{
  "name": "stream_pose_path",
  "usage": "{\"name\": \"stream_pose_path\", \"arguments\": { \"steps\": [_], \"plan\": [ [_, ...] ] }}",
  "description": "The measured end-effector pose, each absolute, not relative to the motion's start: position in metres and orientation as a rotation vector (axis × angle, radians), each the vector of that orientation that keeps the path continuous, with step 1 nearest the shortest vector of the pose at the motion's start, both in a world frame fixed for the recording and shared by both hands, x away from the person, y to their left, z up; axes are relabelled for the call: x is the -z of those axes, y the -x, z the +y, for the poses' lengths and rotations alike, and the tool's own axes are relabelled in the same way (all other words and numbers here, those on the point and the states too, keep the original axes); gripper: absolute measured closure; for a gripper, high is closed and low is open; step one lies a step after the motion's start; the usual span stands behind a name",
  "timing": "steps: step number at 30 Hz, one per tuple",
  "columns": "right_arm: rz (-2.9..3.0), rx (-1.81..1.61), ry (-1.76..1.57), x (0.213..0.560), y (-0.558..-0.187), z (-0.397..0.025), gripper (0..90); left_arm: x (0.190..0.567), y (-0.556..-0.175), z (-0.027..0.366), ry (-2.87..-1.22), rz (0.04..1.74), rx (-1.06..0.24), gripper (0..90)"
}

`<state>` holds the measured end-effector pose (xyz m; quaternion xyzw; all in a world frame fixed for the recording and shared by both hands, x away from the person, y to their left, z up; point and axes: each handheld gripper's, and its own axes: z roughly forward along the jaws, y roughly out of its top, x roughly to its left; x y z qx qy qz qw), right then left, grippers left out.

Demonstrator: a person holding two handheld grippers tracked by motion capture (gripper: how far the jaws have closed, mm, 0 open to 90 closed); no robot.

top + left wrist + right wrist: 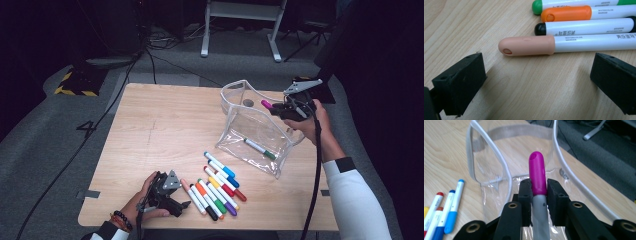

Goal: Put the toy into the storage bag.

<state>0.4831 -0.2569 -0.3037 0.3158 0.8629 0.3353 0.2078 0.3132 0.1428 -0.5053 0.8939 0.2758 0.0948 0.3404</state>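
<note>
Dark room, grey carpet, cables on the floor, a white frame at the back; light wood worktop (160,130) in the middle. Clear pouch (252,132) stands near the worktop's right edge, mouth open and up, one green-capped marker (260,148) lying inside on its bottom. Right gripper (287,107) held over the pouch's right rim, jaws pinching a magenta marker (537,173) by the lower end of its cap, cap tip pointing out past the jaws at the pouch mouth; in the right gripper view the pouch (499,165) rim arcs just ahead of the tip. Row of markers (215,187) lies side by side near the front edge, centre-right, caps mixed: blue, red, yellow, green, orange, purple, black. Left gripper (175,202) rests low at the front edge, just left of the row, jaws spread wide and holding nothing. In the left gripper view the peach marker (529,45) lies crosswise just past the jaws, not touched; black marker (584,27), orange marker (566,13) and a green one (537,6) behind it, all parallel.
</note>
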Motion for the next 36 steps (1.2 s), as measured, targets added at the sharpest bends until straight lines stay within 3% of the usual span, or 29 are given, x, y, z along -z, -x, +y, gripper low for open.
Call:
{"name": "stream_pose_path", "arguments": {
  "steps": [10, 21, 25, 36],
  "plan": [
    [2.537, -0.696, -0.925, 0.319, -0.495, -0.240, 74.5, 0.505, -0.314, 0.143, -2.327, 0.715, -0.245, 0.2],
    [2.650, -0.704, -0.870, 0.323, -0.489, -0.231, 74.0, 0.505, -0.313, 0.143, -2.327, 0.715, -0.244, 0.2],
    [2.620, -0.703, -0.900, 0.323, -0.489, -0.234, 60.1, 0.505, -0.314, 0.143, -2.327, 0.715, -0.244, 0.2],
    [2.407, -0.900, -0.925, 0.297, -0.473, -0.258, 45.9, 0.505, -0.313, 0.143, -2.327, 0.715, -0.245, 0.2]
  ]
}}
